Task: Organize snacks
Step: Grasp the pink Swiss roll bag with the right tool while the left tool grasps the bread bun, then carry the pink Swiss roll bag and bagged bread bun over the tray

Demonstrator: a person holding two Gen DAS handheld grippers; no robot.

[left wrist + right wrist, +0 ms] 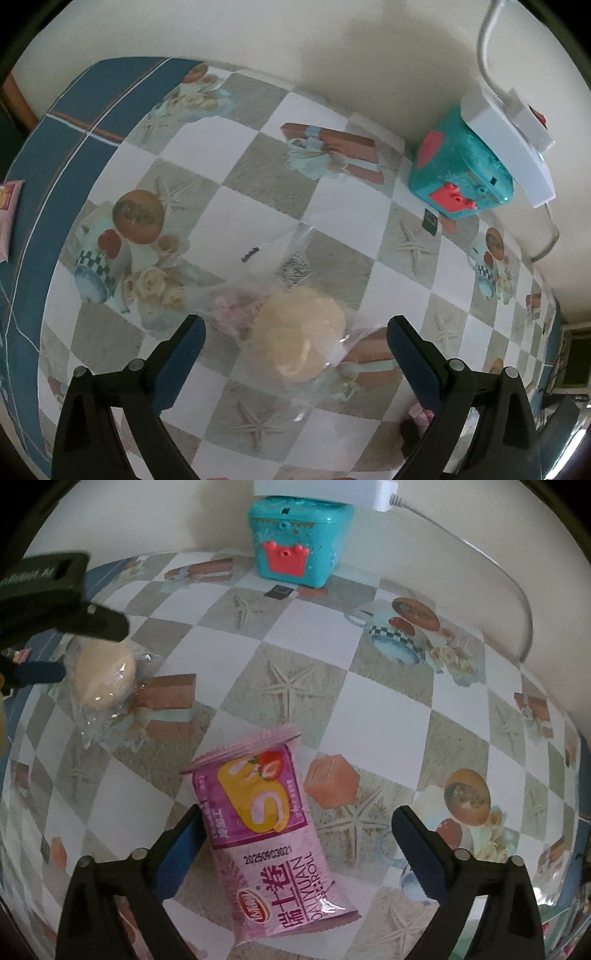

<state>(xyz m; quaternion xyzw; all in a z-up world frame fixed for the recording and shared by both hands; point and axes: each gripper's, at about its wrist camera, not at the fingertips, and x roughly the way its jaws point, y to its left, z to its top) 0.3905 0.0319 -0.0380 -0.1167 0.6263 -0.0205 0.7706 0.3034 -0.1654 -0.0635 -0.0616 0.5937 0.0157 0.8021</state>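
Observation:
A pale round bun in a clear wrapper lies on the checkered tablecloth. My left gripper hangs over it, open, with a blue-padded finger on each side and neither touching it. In the right wrist view the same bun sits at the left, under a black finger of the left gripper. A pink strawberry Swiss roll packet lies flat between the fingers of my right gripper, which is open; its pads do not press on the packet.
A teal toy chest with a red clasp stands at the back by the wall, a white power strip lying on it with its cable. A small black card lies in front of it. Another pink packet lies at the table's left edge.

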